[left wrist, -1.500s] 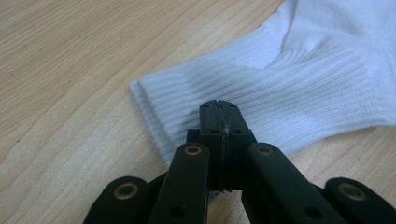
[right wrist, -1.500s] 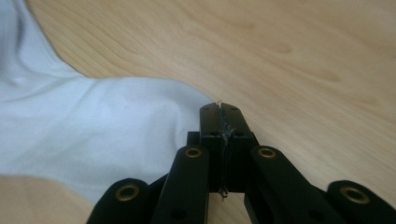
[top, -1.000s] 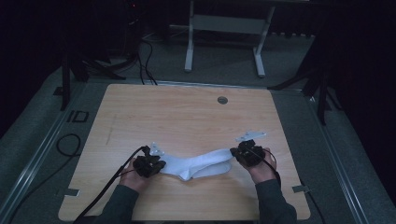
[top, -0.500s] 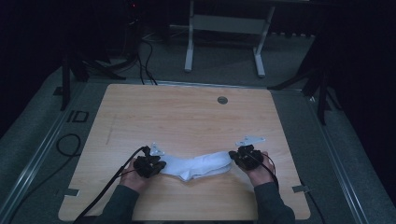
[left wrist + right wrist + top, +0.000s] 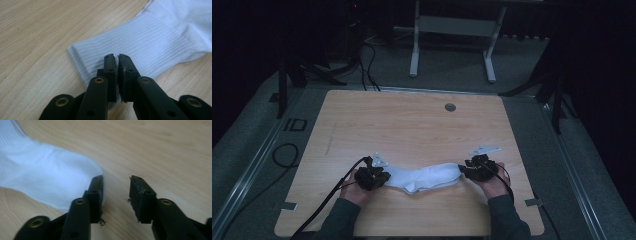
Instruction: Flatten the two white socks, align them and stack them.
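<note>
With the white sock (image 5: 424,178) laid flat, our left gripper (image 5: 117,58), barely parted, and right gripper (image 5: 116,185), spread wide, have just been opening; we withdraw level, avoiding snags.

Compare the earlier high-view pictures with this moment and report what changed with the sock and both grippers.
The right gripper has sunk toward the table, and its jaws have just been opening: the sock's toe end lies beside one jaw, released. The left gripper has just begun opening, a slim gap over the ribbed cuff. The sock, lifted at its right end before, now lies flat. The left hand stayed put.
</note>
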